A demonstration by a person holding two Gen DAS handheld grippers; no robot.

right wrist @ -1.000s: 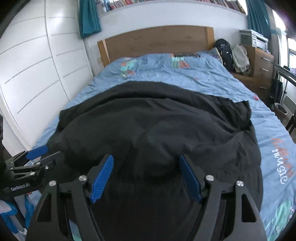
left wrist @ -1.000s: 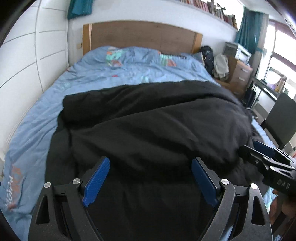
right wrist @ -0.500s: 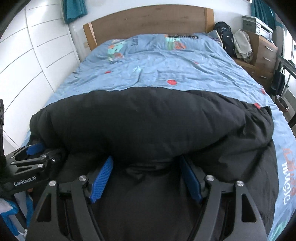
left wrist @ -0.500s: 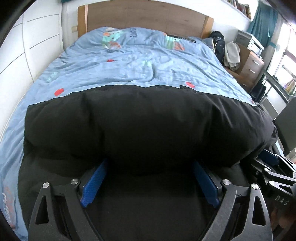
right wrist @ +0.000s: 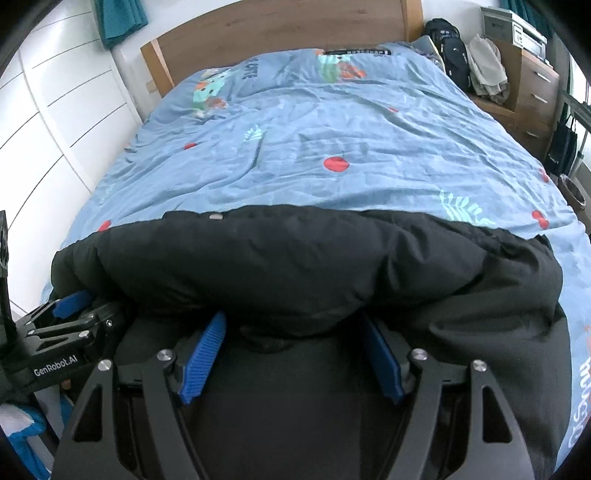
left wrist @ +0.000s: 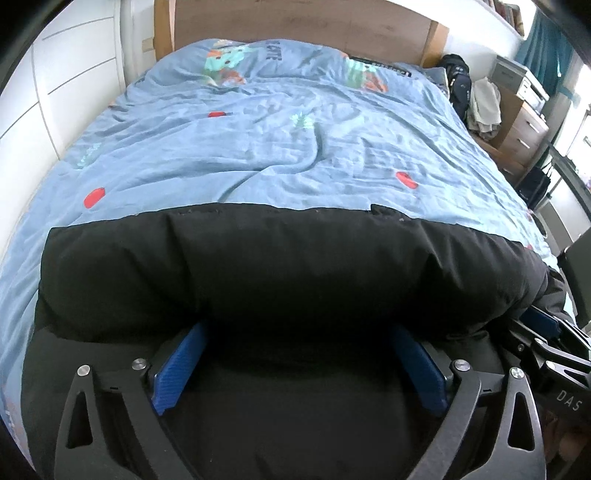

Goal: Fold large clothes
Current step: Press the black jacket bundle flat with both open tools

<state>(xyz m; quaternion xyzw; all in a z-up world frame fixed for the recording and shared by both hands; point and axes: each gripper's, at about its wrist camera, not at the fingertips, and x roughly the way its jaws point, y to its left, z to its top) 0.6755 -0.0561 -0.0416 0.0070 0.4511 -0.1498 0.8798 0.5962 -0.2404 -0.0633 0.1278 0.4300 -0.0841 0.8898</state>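
A folded coat (left wrist: pixel 288 266) lies across the near end of the bed (left wrist: pixel 280 147), its doubled-over part on top of the lower layer. Behind it the duvet (right wrist: pixel 332 129) runs back to the headboard (right wrist: pixel 280 33). Wardrobe doors (right wrist: pixel 55 122) stand left of the bed, a chest of drawers (right wrist: pixel 535 88) right, with a backpack (right wrist: pixel 448 48) between drawers and headboard.

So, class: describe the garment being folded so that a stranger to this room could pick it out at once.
Find the bed with the wooden headboard and blue patterned cover. At its near end lies a bulky black coat, folded over on itself into a thick roll. It is the only black cloth on the cover.
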